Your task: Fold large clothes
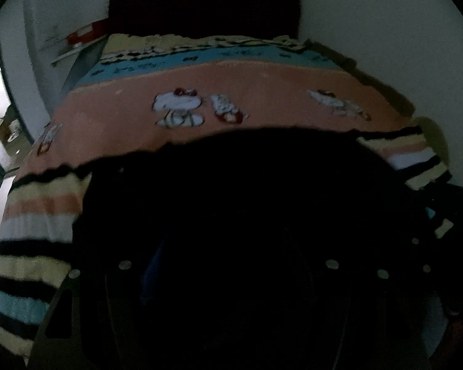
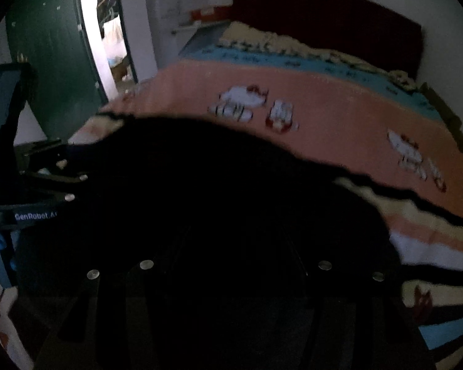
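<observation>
A large black garment (image 1: 231, 169) lies spread over the near part of a bed and fills the lower half of both wrist views (image 2: 200, 169). My left gripper (image 1: 228, 240) points down into it. Its fingers are lost in the dark cloth, so I cannot tell whether they grip. My right gripper (image 2: 240, 237) is just as buried in black fabric, and its jaws cannot be made out. In the right wrist view the left gripper's body (image 2: 37, 212) shows at the left edge, its tip reaching to the garment's left border.
The bed carries a pink cartoon-print blanket (image 1: 231, 83) with striped ends (image 1: 31, 215), and a dark red headboard (image 1: 203, 6) against a white wall. A green door (image 2: 52, 55) stands beside a bright doorway (image 2: 108, 30) to the left of the bed. Both views are dim and blurred.
</observation>
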The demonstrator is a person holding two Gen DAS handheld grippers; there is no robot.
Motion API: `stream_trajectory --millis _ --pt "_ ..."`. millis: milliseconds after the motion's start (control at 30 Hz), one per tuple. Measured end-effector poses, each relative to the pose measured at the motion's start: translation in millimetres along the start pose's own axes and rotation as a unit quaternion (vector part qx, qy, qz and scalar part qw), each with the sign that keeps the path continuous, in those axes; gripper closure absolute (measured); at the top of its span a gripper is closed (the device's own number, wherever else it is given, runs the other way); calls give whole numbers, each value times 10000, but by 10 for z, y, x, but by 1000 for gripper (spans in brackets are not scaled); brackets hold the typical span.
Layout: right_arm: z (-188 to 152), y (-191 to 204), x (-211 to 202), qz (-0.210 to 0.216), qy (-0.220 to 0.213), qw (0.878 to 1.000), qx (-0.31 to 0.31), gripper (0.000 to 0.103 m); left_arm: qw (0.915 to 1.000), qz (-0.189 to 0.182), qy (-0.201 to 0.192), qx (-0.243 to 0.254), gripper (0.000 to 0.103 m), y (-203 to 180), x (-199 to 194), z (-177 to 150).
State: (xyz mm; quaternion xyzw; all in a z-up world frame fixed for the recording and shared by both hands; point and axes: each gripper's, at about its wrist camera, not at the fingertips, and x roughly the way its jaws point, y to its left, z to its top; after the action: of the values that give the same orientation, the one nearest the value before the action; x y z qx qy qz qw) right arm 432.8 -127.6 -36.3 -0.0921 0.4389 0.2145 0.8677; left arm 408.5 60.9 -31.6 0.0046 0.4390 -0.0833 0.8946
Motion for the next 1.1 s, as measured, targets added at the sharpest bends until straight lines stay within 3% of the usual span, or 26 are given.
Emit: stream_trajectory --millis 133,233,367,533,667,800,1100 --pt "-296 75 47 -124 -53 9999 54 46 9997 226 -92 -83 31 -21 64 -280" --pt "-407 149 34 -259 -23 9997 0 46 9993 326 78 -178 31 -24 70 -324" --pt "-419 189 -119 -386 213 9990 -81 46 9981 601 126 54 31 -131 -184 -328" --pt "-540 293 -410 -257 220 9986 -396 46 9981 581 -7 207 32 -253 -491 -488" --pt "-681 351 -307 -229 391 9977 -498 46 9979 534 361 39 32 -210 -262 -680" --pt "-789 302 -118 -221 439 9983 -326 46 9978 437 332 -372 24 -80 -72 -802" --pt "-832 213 221 -309 480 9983 -132 46 9951 872 378 -277 15 -147 202 -736"
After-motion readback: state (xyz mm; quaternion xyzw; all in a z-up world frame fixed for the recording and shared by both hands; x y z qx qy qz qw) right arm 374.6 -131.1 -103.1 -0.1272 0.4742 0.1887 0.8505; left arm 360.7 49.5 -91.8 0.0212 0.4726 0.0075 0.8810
